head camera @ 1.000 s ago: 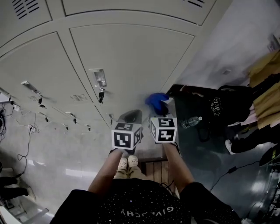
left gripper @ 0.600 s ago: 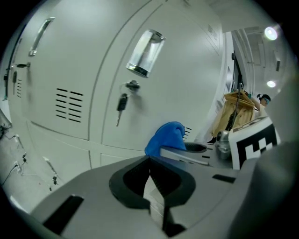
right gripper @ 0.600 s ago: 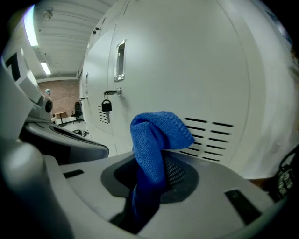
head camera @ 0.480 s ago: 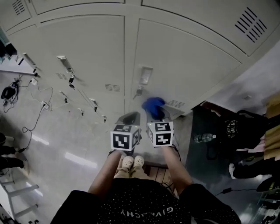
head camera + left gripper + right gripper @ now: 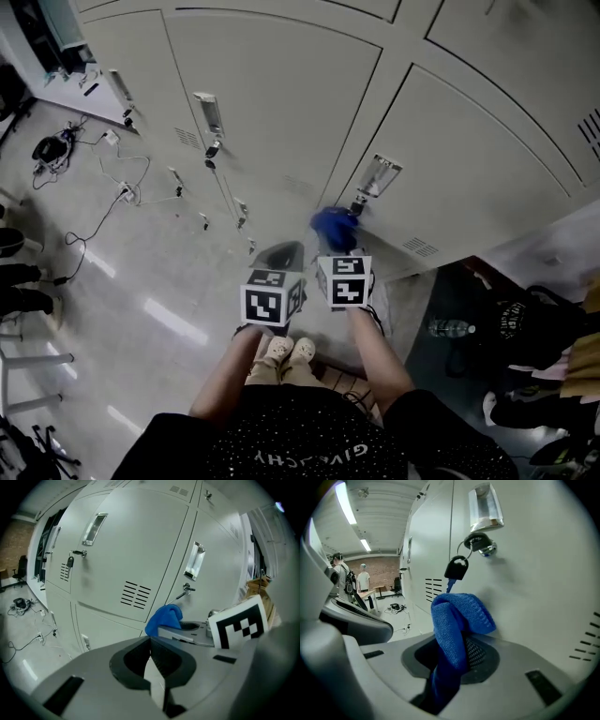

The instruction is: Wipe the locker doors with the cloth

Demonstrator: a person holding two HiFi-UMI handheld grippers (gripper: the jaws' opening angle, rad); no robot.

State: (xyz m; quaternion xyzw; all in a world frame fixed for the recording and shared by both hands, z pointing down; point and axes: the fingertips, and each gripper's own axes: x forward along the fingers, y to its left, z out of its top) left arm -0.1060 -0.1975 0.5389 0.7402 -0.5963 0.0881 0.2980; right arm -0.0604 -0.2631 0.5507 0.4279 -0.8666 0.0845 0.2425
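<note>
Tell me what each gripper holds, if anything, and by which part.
The right gripper is shut on the blue cloth, pinching it where it is bunched, with a folded end sticking out past the jaws. The left gripper is shut and holds nothing.

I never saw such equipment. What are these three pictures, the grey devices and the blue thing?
No robot: a person holds a grey two-jaw gripper in each hand. One picture comes from a camera on the person's head, looking down at pale grey metal locker doors. The other two come from cameras on the grippers. The right gripper is shut on a blue knitted cloth, near a black key hanging at a door's lock. The left gripper is shut and empty.
</note>
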